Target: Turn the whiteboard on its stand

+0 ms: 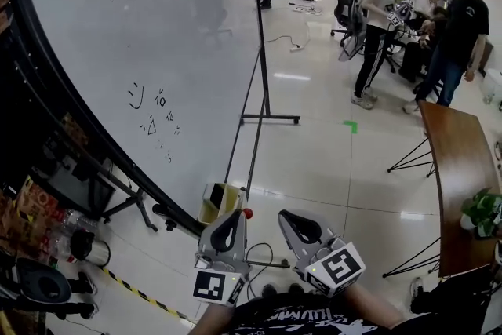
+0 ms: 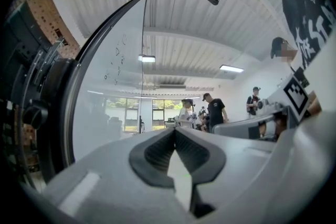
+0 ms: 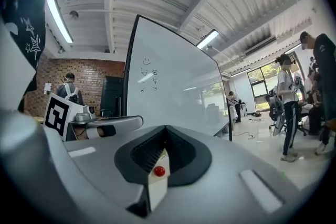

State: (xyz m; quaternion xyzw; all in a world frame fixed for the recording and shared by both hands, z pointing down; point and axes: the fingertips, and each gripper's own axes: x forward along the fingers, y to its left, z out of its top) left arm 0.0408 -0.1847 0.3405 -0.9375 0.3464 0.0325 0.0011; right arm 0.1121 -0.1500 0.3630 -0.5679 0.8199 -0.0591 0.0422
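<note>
**Whiteboard Edge Lay Ahead-Left of Both Grippers; Left Gripper Nearer**

At the lower centre of the head view, the left gripper (image 1: 238, 216) and the right gripper (image 1: 285, 217) pointed away from the person, side by side but apart. Each gripper's own view showed its jaws pressed together at the tips. Neither pinched anything.

A yellow box (image 1: 218, 202) with a red knob (image 1: 248, 213) sat on the floor just beyond the left gripper's tip.

The whiteboard (image 1: 141, 43) filled the upper left of the frame. Its black framed edge (image 1: 118, 161) ran from the lower centre, just left of the left gripper, up to the upper left corner. The board's long axis ran away from the person toward the far upright of the stand (image 1: 264, 90), at the upper centre. The right gripper view showed the same edge standing upright, ahead of the right gripper and slightly to the left of frame centre.

Judgement:
- The near framed edge was the likely contact line for turning the board.
- The left gripper lay closer to it, and the right gripper would have to cross leftward.
- With both grippers closed, a push on the edge looked more ready than a grasp.

People (image 1: 439, 27) stood well apart at the upper right.
</note>
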